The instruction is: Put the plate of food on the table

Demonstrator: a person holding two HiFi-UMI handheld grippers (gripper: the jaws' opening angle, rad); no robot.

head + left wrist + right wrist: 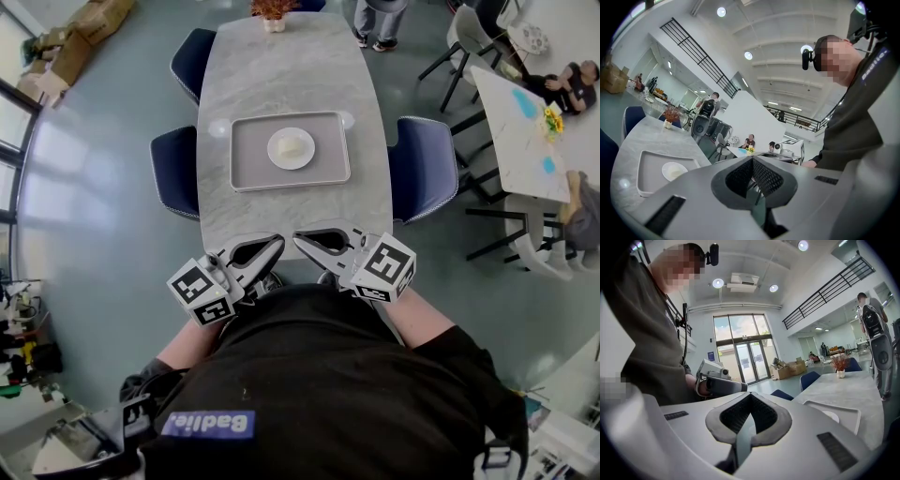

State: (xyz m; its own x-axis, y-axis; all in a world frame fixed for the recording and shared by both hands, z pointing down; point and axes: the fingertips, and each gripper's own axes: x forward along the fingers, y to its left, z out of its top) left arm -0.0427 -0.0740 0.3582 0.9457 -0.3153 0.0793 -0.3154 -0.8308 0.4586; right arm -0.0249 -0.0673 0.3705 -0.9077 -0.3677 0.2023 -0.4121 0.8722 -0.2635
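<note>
- Marble table (281, 75) fills the head view's upper centre. The plate (291, 148) of food sits on a tray (246, 159) mid-frame. At lower centre the left gripper (274, 246) and right gripper (302, 240) point tip to tip.
- Left gripper view: jaws closed, empty; plate at lower left.
- Right gripper view: jaws closed, empty; plate at right.

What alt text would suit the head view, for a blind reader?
Seen from above, a white plate of pale food sits on a grey tray on a marble table. At the near edge, the left gripper and right gripper point toward each other, fingers closed.
</note>
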